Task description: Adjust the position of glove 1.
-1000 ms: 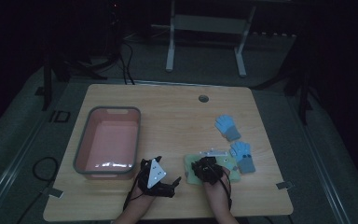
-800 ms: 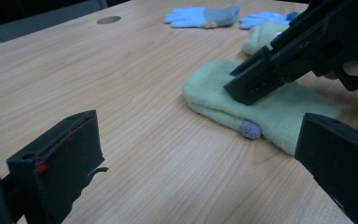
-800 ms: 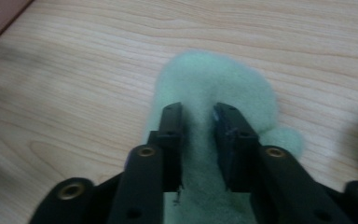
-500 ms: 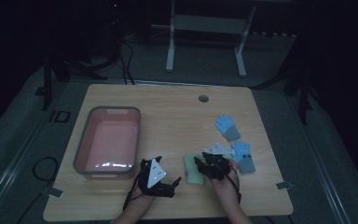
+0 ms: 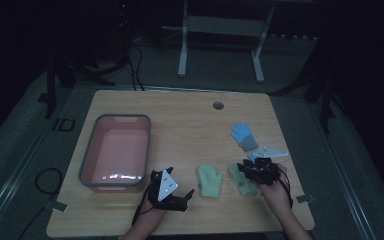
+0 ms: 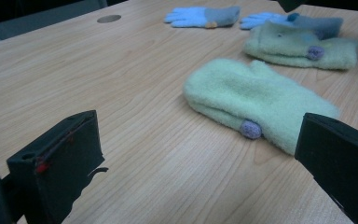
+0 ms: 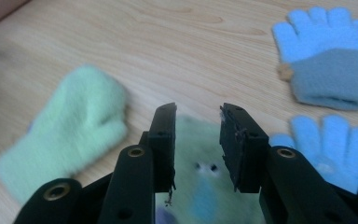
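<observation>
While the left gripper (image 5: pixel 186 196) is resting on the table (image 5: pixel 190 125) with its jaws spread wide and empty, the right gripper (image 7: pixel 198 140) is hovering over the second green mitten (image 7: pixel 200 186), its jaws having just been closing, nothing pinched. The first green mitten (image 5: pixel 210 181) is lying between the grippers.

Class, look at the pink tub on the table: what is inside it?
Inside the pink tub the high view shows a bare pink floor with a glare patch and no mitten or glove; its near wall hides a little.
</observation>
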Tool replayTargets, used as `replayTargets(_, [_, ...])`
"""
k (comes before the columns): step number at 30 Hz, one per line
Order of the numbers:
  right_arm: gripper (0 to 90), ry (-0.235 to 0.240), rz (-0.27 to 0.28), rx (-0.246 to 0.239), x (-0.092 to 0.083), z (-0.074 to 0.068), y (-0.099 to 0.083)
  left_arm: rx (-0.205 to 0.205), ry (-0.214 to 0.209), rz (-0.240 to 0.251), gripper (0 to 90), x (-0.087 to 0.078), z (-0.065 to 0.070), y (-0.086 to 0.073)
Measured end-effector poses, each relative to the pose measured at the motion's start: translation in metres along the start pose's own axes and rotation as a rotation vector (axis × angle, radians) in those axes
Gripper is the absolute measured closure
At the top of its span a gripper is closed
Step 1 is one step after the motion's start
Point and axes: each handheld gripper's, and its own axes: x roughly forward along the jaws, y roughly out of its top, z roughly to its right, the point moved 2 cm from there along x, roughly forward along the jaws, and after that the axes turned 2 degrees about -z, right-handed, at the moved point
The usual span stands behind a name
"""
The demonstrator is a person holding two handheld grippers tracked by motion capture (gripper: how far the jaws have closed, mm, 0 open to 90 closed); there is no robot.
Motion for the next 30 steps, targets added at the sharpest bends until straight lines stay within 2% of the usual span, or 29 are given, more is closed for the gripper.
replayTargets(2, [66.2,0.0,-0.01,-0.026,-0.001,0.004,-0.005,0.0,0.0,0.0,0.9,0.0,0.0,0.0])
replayTargets(6, [66.6,0.018,-0.019,0.004,-0.003,0.009,-0.019,-0.004,0.0,0.003,0.9,0.0,0.0,0.0])
replayTargets(10, [66.6,0.026,-0.035,-0.006,0.002,0.006,-0.03,-0.005,0.0,0.003,0.9,0.0,0.0,0.0])
replayTargets(13, [66.0,-0.011,-0.068,-0.014,0.009,0.003,-0.038,-0.008,0.0,0.001,0.9,0.0,-0.001,0.0])
replayTargets(17, [65.4,-0.047,-0.043,-0.017,0.012,-0.002,-0.044,-0.003,0.001,0.0,0.9,0.0,0.0,0.0])
replayTargets(19, [67.3,-0.058,-0.035,-0.003,0.013,-0.003,-0.045,-0.005,0.003,-0.001,0.9,0.0,0.0,0.0])
replayTargets(23, [81.8,-0.095,-0.04,-0.009,0.015,-0.009,-0.045,-0.005,0.004,0.0,0.9,0.0,0.0,0.0])
replayTargets(25, [84.7,-0.116,-0.047,-0.01,0.016,-0.012,-0.043,-0.004,0.006,0.002,0.9,0.0,0.0,0.0])
replayTargets(27, [86.4,-0.124,-0.051,0.007,0.015,-0.013,-0.041,-0.006,0.008,-0.001,0.9,-0.001,0.0,0.0])
replayTargets(30, [86.9,-0.135,-0.016,0.056,0.005,-0.017,-0.032,-0.01,0.011,-0.001,0.9,-0.001,-0.001,0.0])
